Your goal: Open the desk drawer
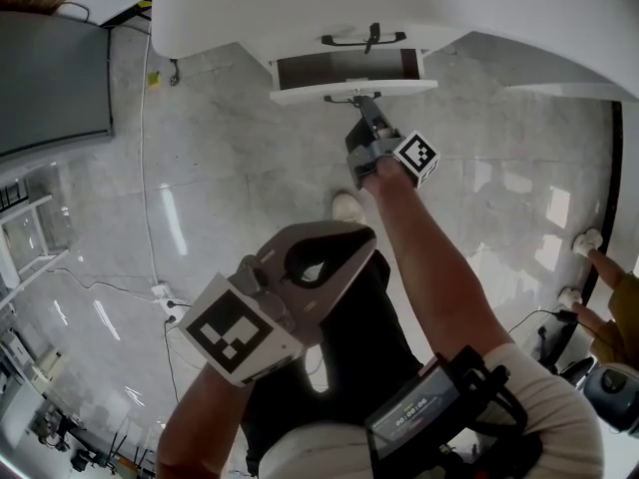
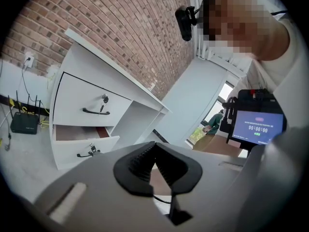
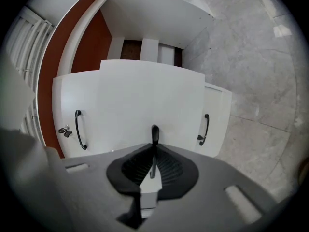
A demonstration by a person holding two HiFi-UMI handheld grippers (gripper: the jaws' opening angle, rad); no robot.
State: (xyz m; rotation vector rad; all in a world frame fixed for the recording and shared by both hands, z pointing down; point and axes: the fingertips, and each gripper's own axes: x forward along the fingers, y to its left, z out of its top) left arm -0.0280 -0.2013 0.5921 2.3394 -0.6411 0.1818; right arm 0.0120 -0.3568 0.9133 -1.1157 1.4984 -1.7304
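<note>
Grey floor (image 1: 240, 168), right hand-held gripper (image 1: 366, 108) clamped on drawer handle (image 3: 154, 132), left hand-held gripper (image 2: 154, 148) closed

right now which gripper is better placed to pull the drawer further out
Right. The right gripper is shut on the drawer handle, with the drawer partly out. The left gripper hangs back near the body, holding nothing.

Probably an office or test room is shown: a white desk (image 2: 79, 93) is set against a bare brick wall (image 2: 106, 23) on a polished grey floor (image 1: 240, 178), with 1 router (image 2: 23, 123) below a wall socket (image 2: 28, 59).
</note>
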